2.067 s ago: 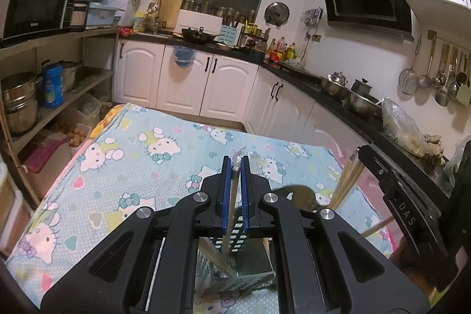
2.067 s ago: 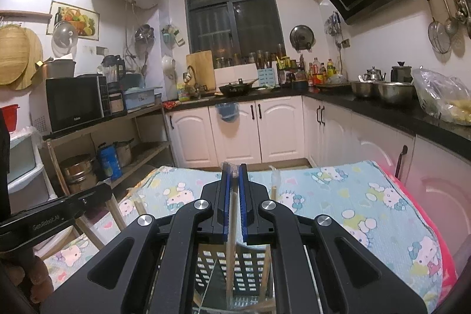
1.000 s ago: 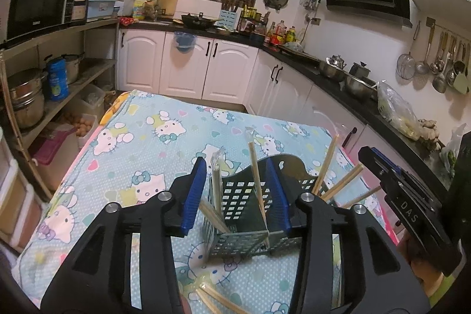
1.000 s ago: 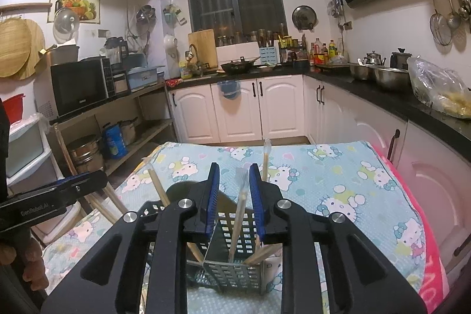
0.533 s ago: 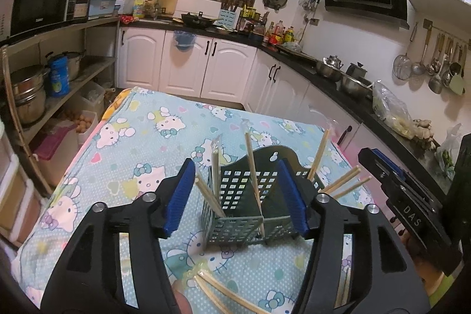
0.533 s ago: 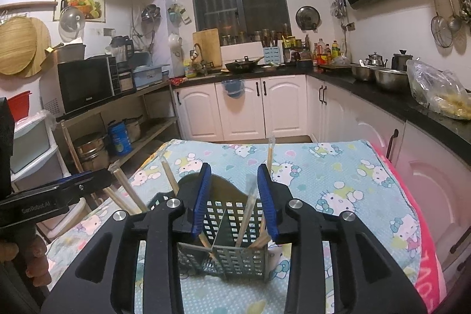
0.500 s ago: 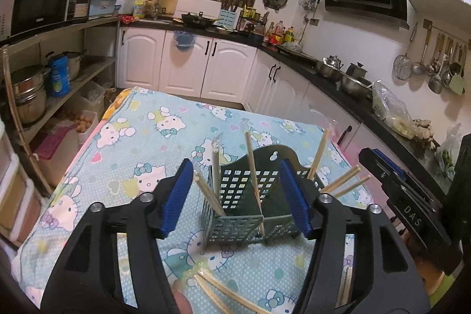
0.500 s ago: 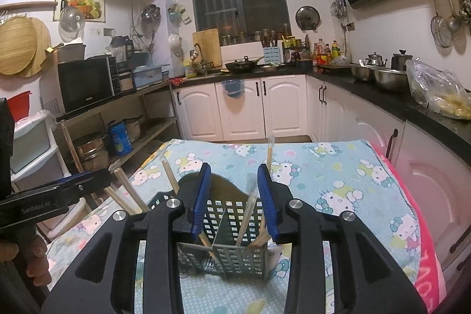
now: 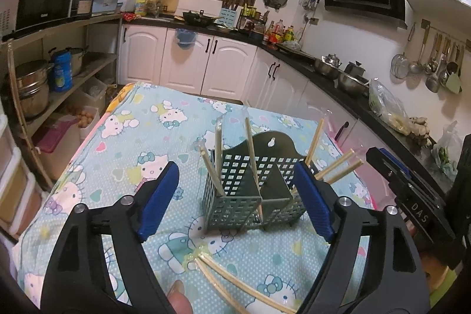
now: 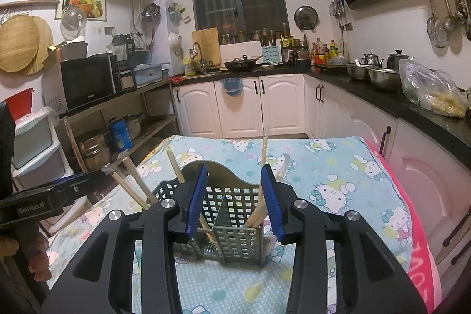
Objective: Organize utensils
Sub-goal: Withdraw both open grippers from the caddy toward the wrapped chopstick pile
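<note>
A dark green slotted utensil caddy (image 9: 253,193) stands upright on a table covered with a cartoon-cat tablecloth (image 9: 123,143), with several wooden chopsticks (image 9: 251,155) already leaning in its compartments. Both tongs have just been opening and hold nothing: the left gripper (image 9: 235,199) is spread wide, the right gripper (image 10: 234,200) only partly. At least one loose pair of chopsticks (image 9: 235,281) lies on the cloth in front of the caddy, so the sorting looks mostly but not fully done.
</note>
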Available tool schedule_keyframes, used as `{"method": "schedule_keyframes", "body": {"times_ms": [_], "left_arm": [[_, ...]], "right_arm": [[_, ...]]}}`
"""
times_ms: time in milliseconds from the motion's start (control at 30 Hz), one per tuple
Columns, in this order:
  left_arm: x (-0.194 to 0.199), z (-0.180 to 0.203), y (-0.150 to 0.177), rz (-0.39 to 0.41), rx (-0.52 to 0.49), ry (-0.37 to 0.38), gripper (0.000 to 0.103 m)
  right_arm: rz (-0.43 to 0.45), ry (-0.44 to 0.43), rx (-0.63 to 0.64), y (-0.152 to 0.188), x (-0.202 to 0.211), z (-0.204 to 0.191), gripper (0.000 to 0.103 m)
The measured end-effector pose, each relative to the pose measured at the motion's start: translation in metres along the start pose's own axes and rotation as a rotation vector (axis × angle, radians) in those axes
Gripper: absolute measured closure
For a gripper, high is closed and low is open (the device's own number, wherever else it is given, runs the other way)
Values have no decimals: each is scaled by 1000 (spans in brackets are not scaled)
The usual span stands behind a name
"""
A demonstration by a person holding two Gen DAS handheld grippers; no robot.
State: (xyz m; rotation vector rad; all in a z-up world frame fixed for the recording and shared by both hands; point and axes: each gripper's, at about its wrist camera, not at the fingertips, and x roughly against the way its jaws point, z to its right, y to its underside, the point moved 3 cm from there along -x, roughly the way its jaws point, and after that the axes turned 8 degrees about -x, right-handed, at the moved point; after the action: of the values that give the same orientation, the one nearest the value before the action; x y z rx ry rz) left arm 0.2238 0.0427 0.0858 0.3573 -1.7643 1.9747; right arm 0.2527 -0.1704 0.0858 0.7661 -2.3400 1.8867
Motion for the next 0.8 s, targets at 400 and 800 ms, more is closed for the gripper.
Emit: {"method": "schedule_keyframes", "body": {"times_ms": [400,800], "left_arm": [[6,1,16,-21,14,2,23],[8,1,41,-53,42,3,19]], "right_arm": [[-23,2,-3,14,24,3,64],[-84,0,-17,38,35,7,57]]}}
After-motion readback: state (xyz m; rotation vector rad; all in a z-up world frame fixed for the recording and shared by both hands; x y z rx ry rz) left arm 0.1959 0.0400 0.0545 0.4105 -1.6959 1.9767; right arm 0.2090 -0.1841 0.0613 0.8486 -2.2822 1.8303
